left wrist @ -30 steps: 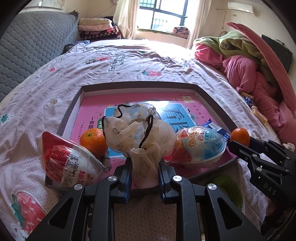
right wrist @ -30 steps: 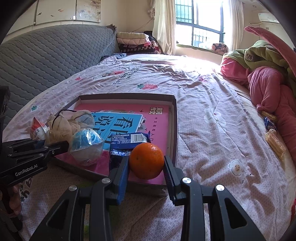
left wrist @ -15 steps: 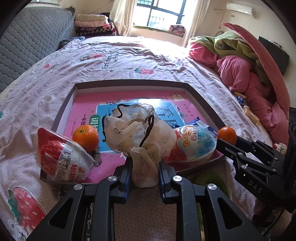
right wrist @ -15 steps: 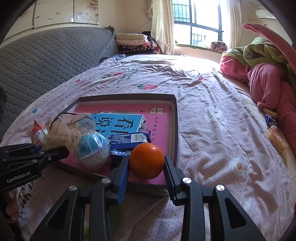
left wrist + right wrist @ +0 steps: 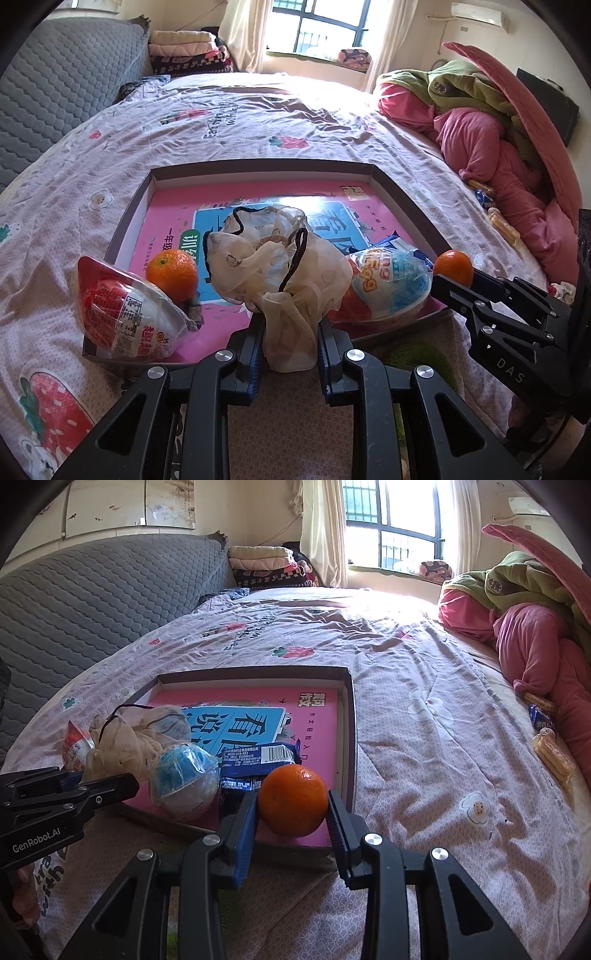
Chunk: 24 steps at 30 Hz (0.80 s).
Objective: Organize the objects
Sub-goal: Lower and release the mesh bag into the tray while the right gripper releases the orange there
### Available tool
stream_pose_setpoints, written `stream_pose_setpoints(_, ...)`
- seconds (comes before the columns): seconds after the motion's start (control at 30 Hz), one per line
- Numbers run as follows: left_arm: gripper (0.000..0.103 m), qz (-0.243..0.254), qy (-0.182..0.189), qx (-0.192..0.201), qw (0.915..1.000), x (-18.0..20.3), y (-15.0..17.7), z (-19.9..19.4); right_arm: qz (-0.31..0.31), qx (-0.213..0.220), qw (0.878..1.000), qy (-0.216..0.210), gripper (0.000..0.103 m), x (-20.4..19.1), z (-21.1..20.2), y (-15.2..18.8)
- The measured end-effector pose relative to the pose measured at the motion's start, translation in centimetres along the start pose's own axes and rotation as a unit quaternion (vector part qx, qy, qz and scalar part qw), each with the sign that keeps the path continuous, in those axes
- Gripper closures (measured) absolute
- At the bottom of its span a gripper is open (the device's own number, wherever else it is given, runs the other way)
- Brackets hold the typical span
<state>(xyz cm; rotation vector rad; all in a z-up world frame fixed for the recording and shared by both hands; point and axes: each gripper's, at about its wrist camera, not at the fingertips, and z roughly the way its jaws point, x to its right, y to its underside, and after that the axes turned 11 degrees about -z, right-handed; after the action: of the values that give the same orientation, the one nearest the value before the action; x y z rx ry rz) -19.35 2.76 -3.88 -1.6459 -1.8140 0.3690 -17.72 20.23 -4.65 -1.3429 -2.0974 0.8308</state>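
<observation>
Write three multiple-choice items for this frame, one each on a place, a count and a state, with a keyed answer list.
1. Where does the pink book lie?
A. Inside the shallow box
B. On the grey headboard
C. On the window sill

2. How many oranges show in the left wrist view?
A. One
B. Two
C. Four

3. What is the left claw doing?
A. Standing open over bare sheet
B. Shut on an orange
C. Shut on the mesh pouch

Answers:
1 A, the shallow box has its rim all around the book.
2 B, one orange sits by the red-and-white toy egg, another orange is in the right claw.
3 C, the mesh pouch has its neck pinched between the pads.
</observation>
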Motion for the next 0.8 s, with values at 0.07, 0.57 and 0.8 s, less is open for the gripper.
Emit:
stream_pose_setpoints(0.07, 0.078, 0.000, -0.003, 0.000, 1.0000, 0.0, -0.1, -0.1, 0.001, 0.000, 1.000, -0.001, 0.066, 0.0, 0.0, 0.0)
stream_pose_setpoints(0.57, 0.068, 0.003, -0.021, -0.003, 0.9998, -0.3, -0.1, -0.9, 0.004, -0.004, 1.000, -0.003, 0.066, 0.1, -0.2, 0.1)
stream_pose_setpoints(0.8, 0.055, 0.006, -0.024, -0.004, 0.9997, -0.3, 0.0, -1.4, 0.009, -0.002, 1.000, -0.002, 0.065, 0.3, -0.6, 0.0)
